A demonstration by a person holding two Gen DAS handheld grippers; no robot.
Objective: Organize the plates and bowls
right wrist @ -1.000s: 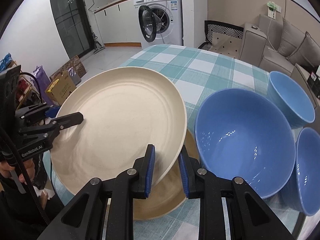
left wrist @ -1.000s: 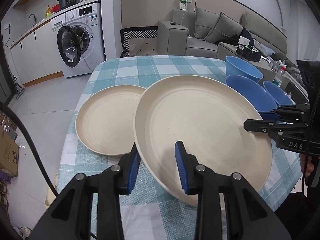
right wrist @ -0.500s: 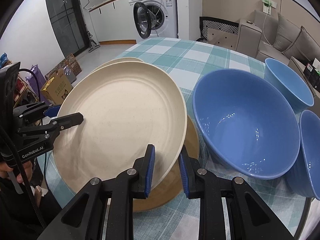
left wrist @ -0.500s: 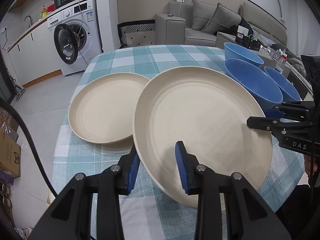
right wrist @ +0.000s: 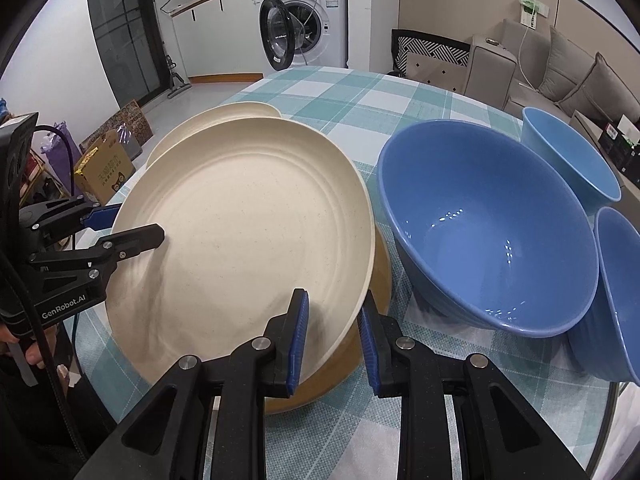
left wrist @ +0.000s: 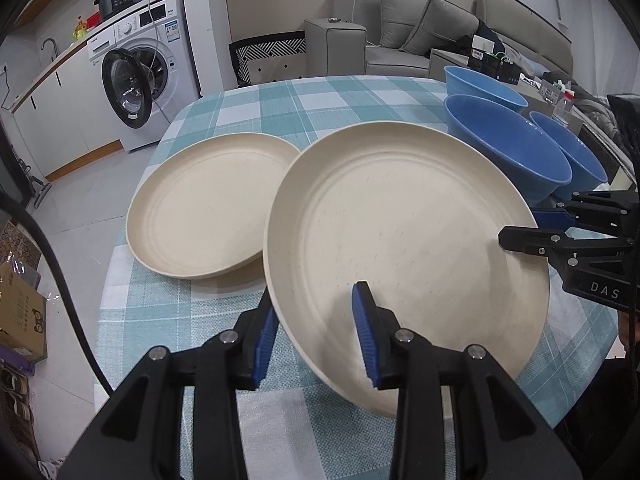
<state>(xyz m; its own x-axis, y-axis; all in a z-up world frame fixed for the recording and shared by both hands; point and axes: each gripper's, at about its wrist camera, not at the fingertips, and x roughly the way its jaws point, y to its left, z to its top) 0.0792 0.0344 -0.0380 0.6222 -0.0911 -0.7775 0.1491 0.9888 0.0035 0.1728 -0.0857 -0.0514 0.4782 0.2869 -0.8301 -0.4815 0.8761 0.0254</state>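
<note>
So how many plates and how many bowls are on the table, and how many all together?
Cream plates: 2, the held plate and the plate on the table
Blue bowls: 3, big, far, near
Total: 5

Each fisheye view sits just behind its own gripper's fingers, angled steeply down and very close to the large cream round plate [left wrist: 400, 232] [right wrist: 240, 232]. The left wrist view faces the grey sofa [left wrist: 420, 36]; the right faces the white washing machine [right wrist: 308, 16]. Both share the plate, the teal checked tablecloth [left wrist: 320, 100] [right wrist: 340, 96] and the blue bowls.
</note>
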